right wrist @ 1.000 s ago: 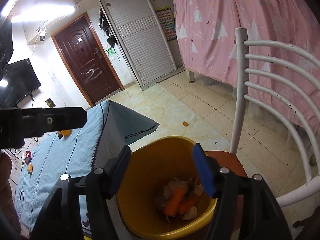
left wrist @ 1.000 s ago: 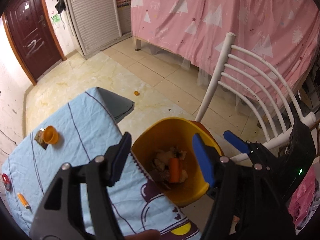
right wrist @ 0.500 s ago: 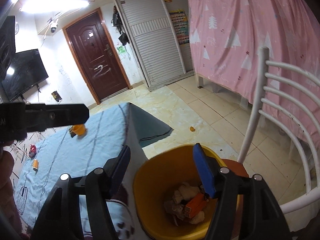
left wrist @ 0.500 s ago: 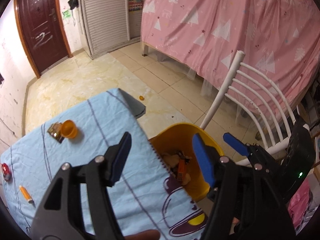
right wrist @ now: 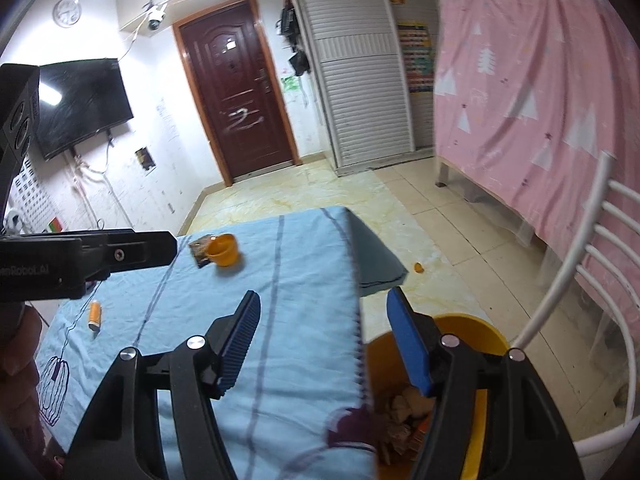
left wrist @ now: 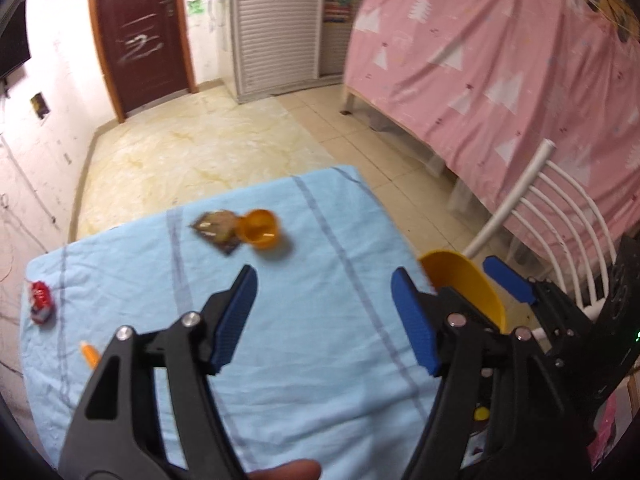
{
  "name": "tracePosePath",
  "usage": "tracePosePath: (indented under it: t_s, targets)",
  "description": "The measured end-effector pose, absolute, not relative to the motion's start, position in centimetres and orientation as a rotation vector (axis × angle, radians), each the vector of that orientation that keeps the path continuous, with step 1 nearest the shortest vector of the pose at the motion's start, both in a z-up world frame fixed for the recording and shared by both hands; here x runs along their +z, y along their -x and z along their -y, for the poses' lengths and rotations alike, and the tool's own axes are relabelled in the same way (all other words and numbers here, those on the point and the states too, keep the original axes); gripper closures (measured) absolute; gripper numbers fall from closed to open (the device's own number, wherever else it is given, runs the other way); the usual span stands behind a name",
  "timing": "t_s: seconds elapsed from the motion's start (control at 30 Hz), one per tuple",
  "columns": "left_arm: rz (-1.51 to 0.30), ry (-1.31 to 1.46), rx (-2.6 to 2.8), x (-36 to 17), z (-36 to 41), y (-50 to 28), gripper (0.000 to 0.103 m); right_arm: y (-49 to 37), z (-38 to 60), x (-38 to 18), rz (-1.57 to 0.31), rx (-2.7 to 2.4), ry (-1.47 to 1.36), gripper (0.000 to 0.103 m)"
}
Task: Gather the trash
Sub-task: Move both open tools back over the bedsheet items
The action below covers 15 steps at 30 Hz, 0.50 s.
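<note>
Table [left wrist: 320,360] under a light blue cloth is serving as landmark here. Left gripper [left wrist: 324,316] is hovering above the cloth's near half, jaws opening, nothing between the blue pads. Right gripper [right wrist: 324,336] is hanging over the table's right edge, jaws standing apart and gripping nothing.

Trash is lying scattered on the table: an orange cup [left wrist: 262,229] toward the far side, touching a dark crumpled wrapper [left wrist: 218,231] on its left. A small orange cylinder [right wrist: 95,314] is lying near the left edge. A red crumpled wrapper [left wrist: 41,302] is sitting at the far left edge, seen only in the left wrist view.

Yellow bin [right wrist: 468,336] is standing just off the table's right edge, on a seat by the white chair back [right wrist: 576,264], with paper scraps [right wrist: 404,408] in it. On the floor beyond the table's far right corner, a small orange bit [right wrist: 418,267] is lying apart.
</note>
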<state>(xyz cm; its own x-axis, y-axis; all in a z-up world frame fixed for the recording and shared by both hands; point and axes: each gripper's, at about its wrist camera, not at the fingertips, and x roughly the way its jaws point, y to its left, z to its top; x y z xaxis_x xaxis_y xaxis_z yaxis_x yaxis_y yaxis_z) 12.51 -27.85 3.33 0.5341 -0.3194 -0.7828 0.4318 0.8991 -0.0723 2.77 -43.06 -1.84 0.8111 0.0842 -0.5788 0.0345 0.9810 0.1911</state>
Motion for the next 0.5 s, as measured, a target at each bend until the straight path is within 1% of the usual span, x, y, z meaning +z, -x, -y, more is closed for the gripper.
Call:
tracePosePath:
  t_s: [0.1, 0.5]
  targets:
    - [-0.892, -0.121, -0.401, 3.5, 25.3, -13.5, 0.031, -4.2, 41.1, -1.3, -0.630, 0.052, -0.167, 0.043]
    - [-0.904, -0.044, -0.191, 3.0, 13.9, -18.1, 0.030, -10.0, 34.6, -1.3, -0.677, 0.158, -0.092, 0.041]
